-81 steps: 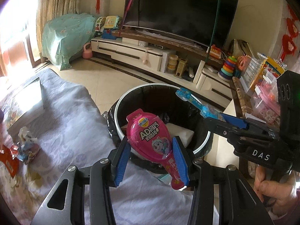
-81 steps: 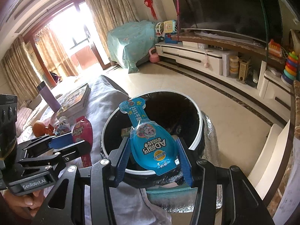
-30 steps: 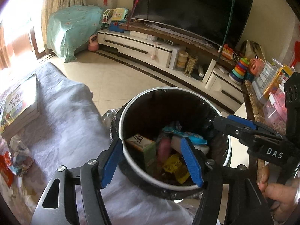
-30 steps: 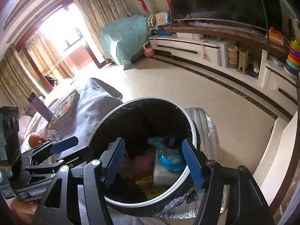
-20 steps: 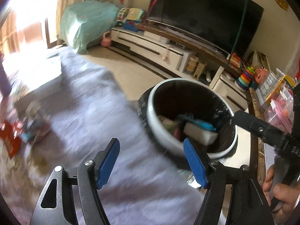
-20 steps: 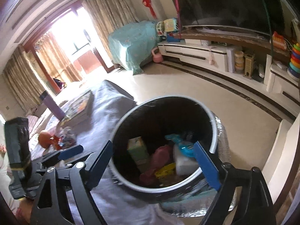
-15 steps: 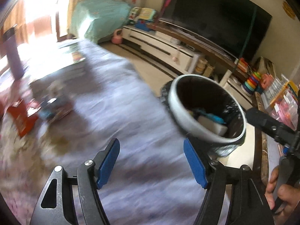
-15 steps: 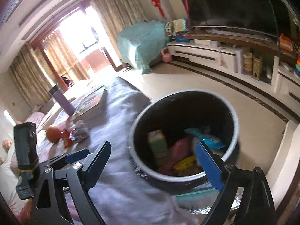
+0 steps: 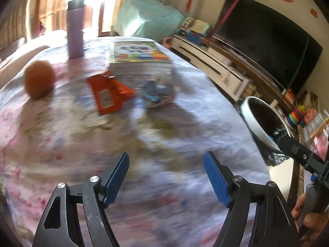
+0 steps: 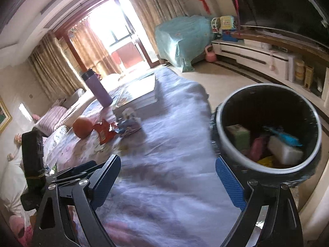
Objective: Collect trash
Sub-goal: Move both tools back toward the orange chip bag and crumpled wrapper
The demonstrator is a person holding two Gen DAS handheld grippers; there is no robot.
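Now empty, the left gripper hangs with its blue pads spread wide above the floral cloth of the counter, aimed toward the litter that remains: an orange-red wrapper and, just beside it, a crumpled blue-and-white wrapper, both lying near a stack of books. The right gripper, likewise spread and holding nothing, hovers over the counter's edge next to the black-lined trash bin, which already holds a green carton, pink and blue packets and a white block. Judging by the layout, the step in hand is reaching for the next piece of trash; it would go best by coming down low and flat so the pads bracket a raised fold of a wrapper, steering clear of the orange and the purple bottle, which look like keepers.
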